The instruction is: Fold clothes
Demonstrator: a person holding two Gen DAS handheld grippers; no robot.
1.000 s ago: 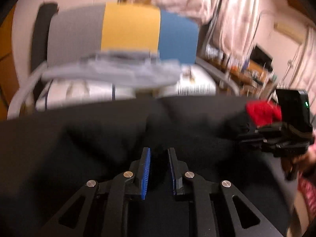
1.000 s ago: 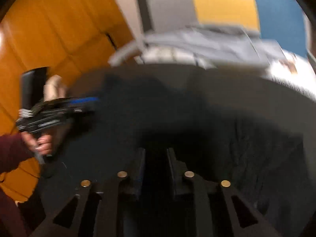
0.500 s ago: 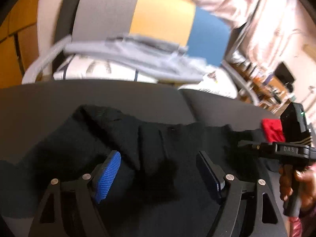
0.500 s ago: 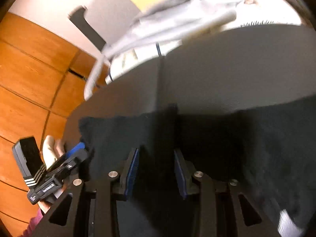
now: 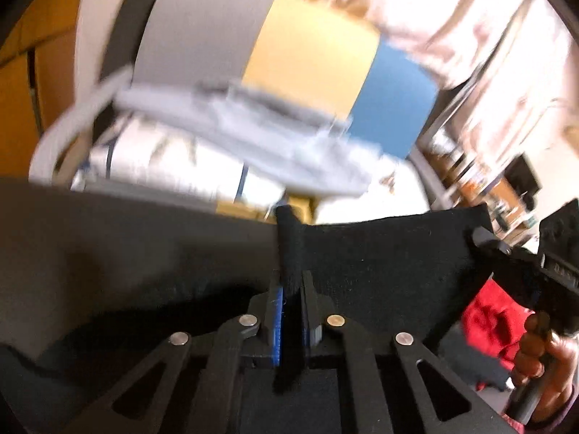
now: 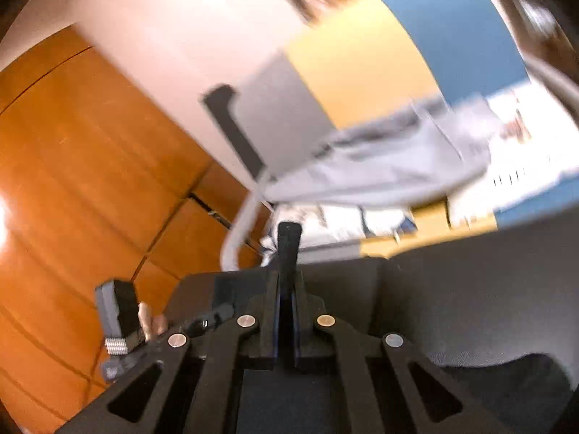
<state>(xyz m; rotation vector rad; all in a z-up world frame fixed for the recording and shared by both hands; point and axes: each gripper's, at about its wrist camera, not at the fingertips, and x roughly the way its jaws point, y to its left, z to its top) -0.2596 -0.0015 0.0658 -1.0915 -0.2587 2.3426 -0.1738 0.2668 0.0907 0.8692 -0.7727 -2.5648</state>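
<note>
- Orange wooden panelling (image 6: 90,181) is seen at the far left of the right wrist view, with a pale wall above it.
- The left gripper (image 5: 291,285) is seen in its own view with its jaws just closed; a ridge of the black garment (image 5: 380,253) is pinched between the blue pad and the black pad, and it stands up past the fingertips.
- In the right wrist view the left gripper's body (image 6: 119,325) is seen low at the left, gripped by fingers that are only partly visible.
- The dark table surface (image 5: 126,238) is seen across the lower left of the left wrist view; a lower part of the black garment is draped on it, while its upper edge is lifted clear.
- The garment's top edge is stretched as a taut, slightly sagging line from the left gripper across to the right gripper (image 5: 477,238).
- The right gripper's jaws have likewise just been closing, and in its own view (image 6: 287,282) they are clamped on a narrow upright fold of the black garment (image 6: 288,246).
- Beyond the table a chair with a grey, yellow and blue back (image 5: 311,50) is seen, and pale grey clothes (image 5: 253,141) are laid on its seat; all of this is blurred.
- A red cloth (image 5: 488,322) is seen low at the right of the left wrist view, below the right gripper.
- The right hand (image 5: 546,354) is wrapped around the right gripper's handle at the far right edge.
- Pale curtains (image 5: 452,25) are hung at the upper right.
</note>
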